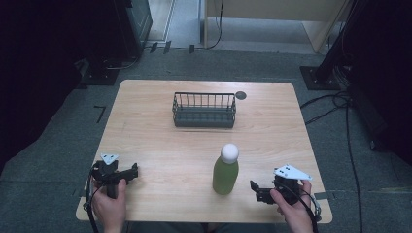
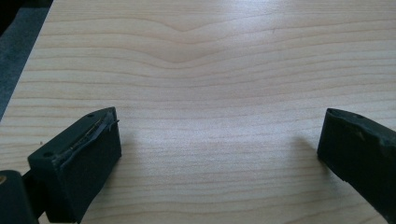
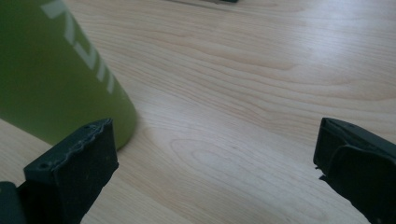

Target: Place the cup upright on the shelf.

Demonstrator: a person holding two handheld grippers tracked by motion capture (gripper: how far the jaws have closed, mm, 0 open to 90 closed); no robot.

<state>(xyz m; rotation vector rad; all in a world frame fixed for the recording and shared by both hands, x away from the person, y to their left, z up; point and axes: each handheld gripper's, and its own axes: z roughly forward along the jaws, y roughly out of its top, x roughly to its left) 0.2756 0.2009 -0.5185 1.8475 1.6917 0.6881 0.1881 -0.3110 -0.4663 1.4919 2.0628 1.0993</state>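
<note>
Two grippers rest at the tabletop's (image 1: 155, 145) near corners. Largest first: the wire basket (image 1: 204, 110) sits toward the far edge, the green bottle (image 1: 226, 170) upright near the right gripper (image 1: 256, 190), jaws spread; left gripper (image 1: 130, 172) likewise gapes, probably awaiting a start.

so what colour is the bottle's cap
White: a round white cap on the green plastic bottle, clearest in the high view.

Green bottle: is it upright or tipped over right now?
Upright. The green bottle stands on its base on the table, white cap on top.
</note>
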